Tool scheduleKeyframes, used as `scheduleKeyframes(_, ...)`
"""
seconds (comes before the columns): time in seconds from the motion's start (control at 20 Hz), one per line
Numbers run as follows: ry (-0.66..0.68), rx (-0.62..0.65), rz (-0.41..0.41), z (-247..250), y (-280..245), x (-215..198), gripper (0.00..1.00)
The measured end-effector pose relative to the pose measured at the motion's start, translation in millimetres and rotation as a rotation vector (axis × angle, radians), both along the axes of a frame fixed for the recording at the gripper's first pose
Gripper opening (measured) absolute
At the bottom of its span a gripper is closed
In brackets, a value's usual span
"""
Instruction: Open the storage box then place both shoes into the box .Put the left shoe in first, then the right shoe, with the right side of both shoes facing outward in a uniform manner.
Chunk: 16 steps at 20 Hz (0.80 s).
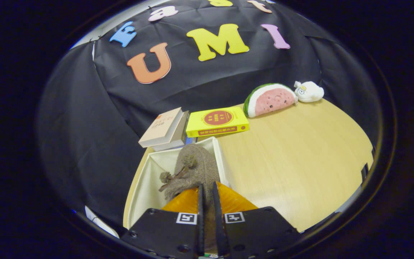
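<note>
Down at the near end, the gripper (207, 190) has its fingers drawn close together, pinching the heel end of a grey-brown felt shoe (192, 171) with a small pom-pom tie. That shoe hangs over the open white storage box (149, 180), at its right wall, on the wooden table (300, 162). Beyond the box lie a beige book (162, 127) and a yellow book (217, 121); farther right sit a watermelon plush (270, 99) and a small white plush toy (309, 91).
</note>
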State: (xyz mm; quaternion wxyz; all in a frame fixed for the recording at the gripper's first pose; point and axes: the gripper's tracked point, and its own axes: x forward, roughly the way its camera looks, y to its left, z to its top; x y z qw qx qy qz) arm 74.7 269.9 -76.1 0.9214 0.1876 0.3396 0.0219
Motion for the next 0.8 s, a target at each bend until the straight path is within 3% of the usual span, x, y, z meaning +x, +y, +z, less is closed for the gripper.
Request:
scheduleKeyframes(0.15, -0.017, 0.023, 0.023, 7.5, -3.6, -3.7, 0.37)
scheduleKeyframes(0.2, -0.035, 0.017, 0.030, 12.8, -6.6, -5.1, 0.39)
scheduleKeyframes(0.65, -0.290, -0.149, 0.056, 66.0, -50.7, -16.1, 0.93)
scheduleKeyframes(0.8, -0.405, -0.231, 0.043, 87.0, -73.6, -28.0, 0.96)
